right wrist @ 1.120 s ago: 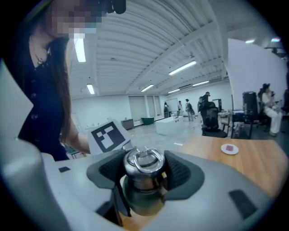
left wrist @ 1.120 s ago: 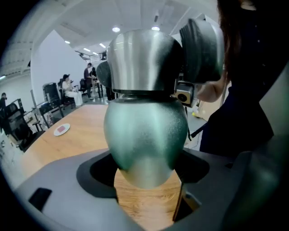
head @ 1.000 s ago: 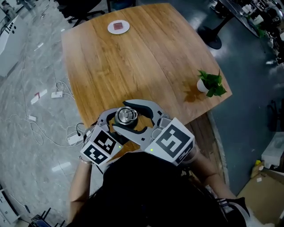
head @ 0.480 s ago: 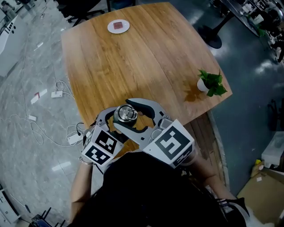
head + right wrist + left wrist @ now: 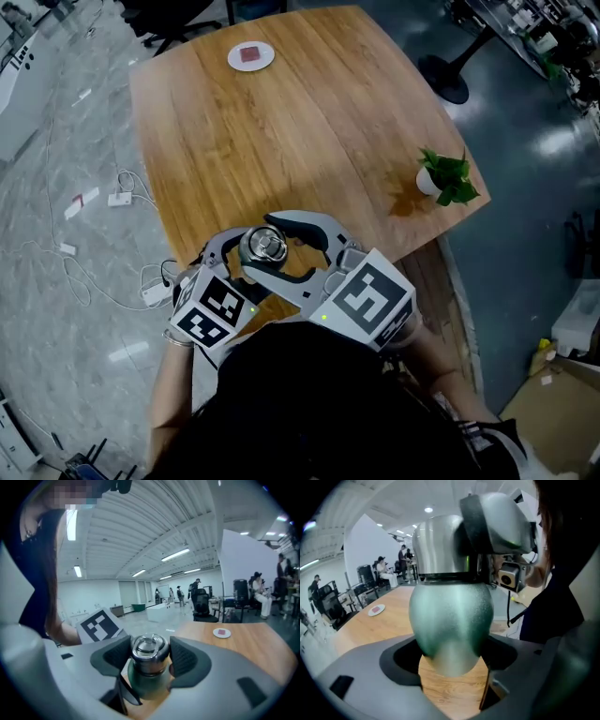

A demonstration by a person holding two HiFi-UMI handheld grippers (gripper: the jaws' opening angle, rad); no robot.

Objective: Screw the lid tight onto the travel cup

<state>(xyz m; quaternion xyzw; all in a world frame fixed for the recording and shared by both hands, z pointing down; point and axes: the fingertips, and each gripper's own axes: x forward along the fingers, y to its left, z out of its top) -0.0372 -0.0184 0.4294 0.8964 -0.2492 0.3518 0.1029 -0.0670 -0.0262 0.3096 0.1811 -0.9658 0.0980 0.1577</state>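
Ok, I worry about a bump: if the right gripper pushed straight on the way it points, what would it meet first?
The lid, clamped between the jaws of the right gripper, on top of the green cup. Past it, the marker cube of the left gripper looks next, though depth is unclear.

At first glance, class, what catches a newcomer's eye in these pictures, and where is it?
First, the green travel cup at the wooden table's near edge: the left hand-held gripper clamps its body, the right hand-held gripper its steel lid. Next, a potted plant at the table's right edge.
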